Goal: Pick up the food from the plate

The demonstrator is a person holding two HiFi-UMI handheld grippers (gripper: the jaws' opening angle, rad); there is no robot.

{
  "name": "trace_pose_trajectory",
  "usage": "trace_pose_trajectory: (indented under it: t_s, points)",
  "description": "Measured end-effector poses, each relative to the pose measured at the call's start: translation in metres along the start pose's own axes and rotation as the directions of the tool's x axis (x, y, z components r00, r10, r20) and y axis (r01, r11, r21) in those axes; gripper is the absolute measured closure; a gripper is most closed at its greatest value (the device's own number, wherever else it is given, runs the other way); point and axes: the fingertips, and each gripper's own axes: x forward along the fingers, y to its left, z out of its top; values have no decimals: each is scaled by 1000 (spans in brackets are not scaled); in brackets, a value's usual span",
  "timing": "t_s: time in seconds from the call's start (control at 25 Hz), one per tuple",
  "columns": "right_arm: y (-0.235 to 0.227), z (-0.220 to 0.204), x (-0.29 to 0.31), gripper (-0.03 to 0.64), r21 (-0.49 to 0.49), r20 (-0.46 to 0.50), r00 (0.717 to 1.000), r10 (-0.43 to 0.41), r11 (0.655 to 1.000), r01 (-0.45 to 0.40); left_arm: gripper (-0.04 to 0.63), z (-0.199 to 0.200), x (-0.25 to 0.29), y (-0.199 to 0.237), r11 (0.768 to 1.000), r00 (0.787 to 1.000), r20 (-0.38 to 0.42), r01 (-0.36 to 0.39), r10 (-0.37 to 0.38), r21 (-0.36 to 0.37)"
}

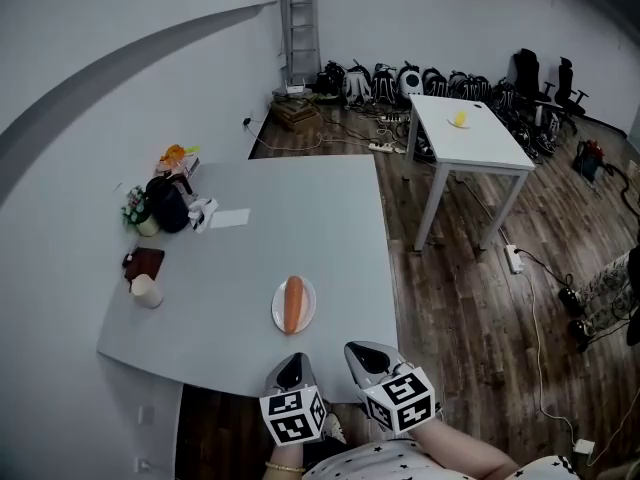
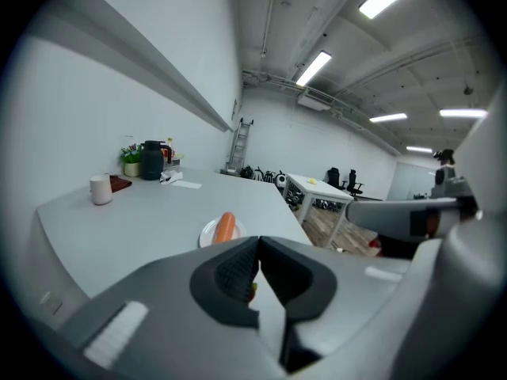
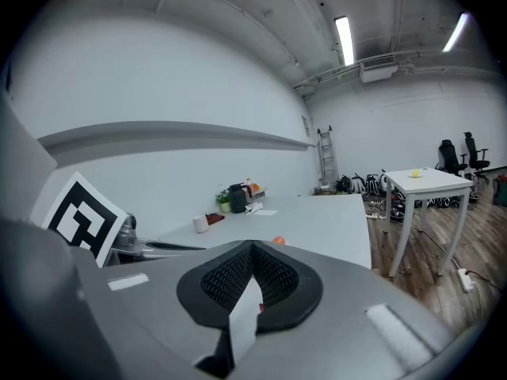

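An orange sausage (image 1: 293, 303) lies on a small white plate (image 1: 278, 313) near the front edge of the grey table (image 1: 300, 218). My left gripper (image 1: 291, 364) hovers just short of that edge, below the plate, shut and empty. My right gripper (image 1: 362, 354) is beside it to the right, also shut with nothing held. In the left gripper view the sausage (image 2: 226, 226) and plate (image 2: 207, 233) show just past the shut left gripper (image 2: 258, 244). Over the right gripper (image 3: 252, 248), only the sausage's orange tip (image 3: 278, 241) peeks out.
At the table's left side stand a white cup (image 1: 146, 290), a dark red pad (image 1: 145, 261), a black jug (image 1: 168, 206), a small plant and a paper sheet (image 1: 229, 218). A white table (image 1: 465, 133) stands at the back right on the wooden floor, with cables, chairs and a ladder (image 1: 300, 18) beyond.
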Motion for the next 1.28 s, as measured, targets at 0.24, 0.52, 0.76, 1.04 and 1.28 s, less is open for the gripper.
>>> trace_pose_trajectory:
  t_s: [0.24, 0.52, 0.76, 1.04, 1.28]
  points:
    - [-17, -4, 60, 618, 12, -74, 997, -36, 999, 37, 586, 9, 74, 33, 999, 996, -82, 22, -20, 26]
    - [-26, -12, 110, 618, 42, -130, 989, -66, 997, 72, 504, -1, 155, 58, 999, 976, -215, 49, -43, 22]
    - [-32, -32, 127, 618, 99, -182, 979, -88, 989, 108, 353, -19, 220, 76, 995, 934, -356, 12, 24, 99]
    - [-45, -44, 126, 618, 130, -203, 970, -132, 978, 161, 336, -34, 248, 83, 991, 898, -434, -9, 67, 135]
    - [-43, -47, 126, 618, 130, -213, 966, -144, 976, 175, 385, -31, 251, 88, 990, 909, -411, -15, 72, 140]
